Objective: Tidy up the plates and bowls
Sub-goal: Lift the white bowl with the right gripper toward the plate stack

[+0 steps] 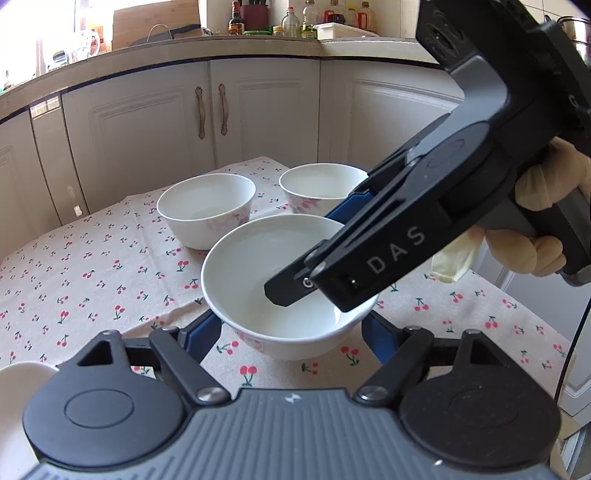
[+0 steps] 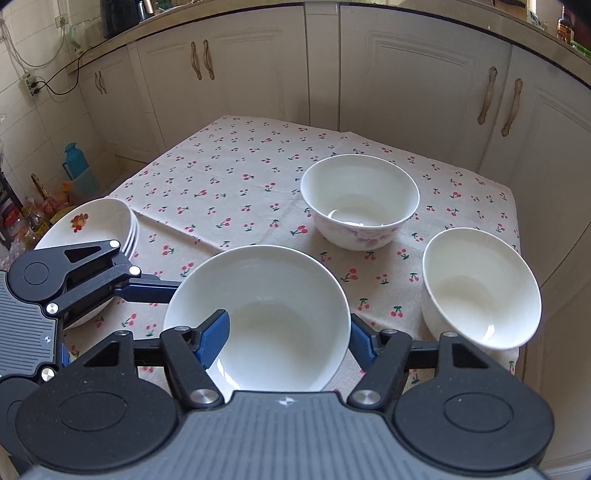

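The right gripper (image 2: pixel 288 334) pinches the rim of the nearest white bowl (image 2: pixel 258 317), one finger inside; the left gripper (image 1: pixel 291 332) straddles that bowl, contact unclear. Beyond, two bowls (image 2: pixel 360 201) stand on the cherry-print tabletop (image 2: pixel 229 177), stacked plates (image 2: pixel 92 225) left.

Daylight floods both sharp fisheye views; a window (image 1: pixel 33 33) at upper left is overexposed; cabinets (image 2: pixel 388 74) bow at the edges.
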Tool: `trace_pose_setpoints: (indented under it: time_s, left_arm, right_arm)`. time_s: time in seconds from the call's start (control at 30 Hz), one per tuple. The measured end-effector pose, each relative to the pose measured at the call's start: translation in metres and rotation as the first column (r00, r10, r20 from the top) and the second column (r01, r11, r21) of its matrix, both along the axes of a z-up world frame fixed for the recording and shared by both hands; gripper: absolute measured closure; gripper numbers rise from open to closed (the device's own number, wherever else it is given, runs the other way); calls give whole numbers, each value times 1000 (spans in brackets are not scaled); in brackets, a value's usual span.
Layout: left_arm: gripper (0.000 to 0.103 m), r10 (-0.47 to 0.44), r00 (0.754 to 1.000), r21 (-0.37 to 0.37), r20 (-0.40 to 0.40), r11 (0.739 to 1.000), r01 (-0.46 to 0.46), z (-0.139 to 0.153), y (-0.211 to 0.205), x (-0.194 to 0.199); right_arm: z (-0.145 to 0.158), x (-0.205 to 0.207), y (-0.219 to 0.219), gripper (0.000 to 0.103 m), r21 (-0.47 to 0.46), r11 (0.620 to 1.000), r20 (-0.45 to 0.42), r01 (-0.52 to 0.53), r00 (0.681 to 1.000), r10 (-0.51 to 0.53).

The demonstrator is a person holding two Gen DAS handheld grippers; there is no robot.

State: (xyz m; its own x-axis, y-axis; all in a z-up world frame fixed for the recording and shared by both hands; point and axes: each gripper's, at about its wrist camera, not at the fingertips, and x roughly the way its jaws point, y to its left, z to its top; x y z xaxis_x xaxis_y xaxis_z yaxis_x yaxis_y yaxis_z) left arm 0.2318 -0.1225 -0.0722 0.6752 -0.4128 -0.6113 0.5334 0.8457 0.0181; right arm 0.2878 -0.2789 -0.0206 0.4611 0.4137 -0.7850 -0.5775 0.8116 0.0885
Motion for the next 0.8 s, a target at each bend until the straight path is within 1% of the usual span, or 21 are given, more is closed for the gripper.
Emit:
trace_pose_setpoints:
  time_s: [0.33, 0.6, 0.8]
  left_arm:
    - [20, -38, 999, 4, -4, 999, 38, 9, 12, -34]
    - [20, -64, 998, 15, -19, 998, 64, 11, 25, -60]
    - [20, -84, 996, 36, -30, 996, 85, 8, 31, -77]
  right_arm:
    - [12, -42, 8, 30, 0, 1000, 8, 5, 1000, -5]
    - [9, -74, 21, 30, -24, 1000, 3, -3, 1000, 3]
    - [6, -92, 26, 29, -6, 1000, -14, -5, 1000, 5]
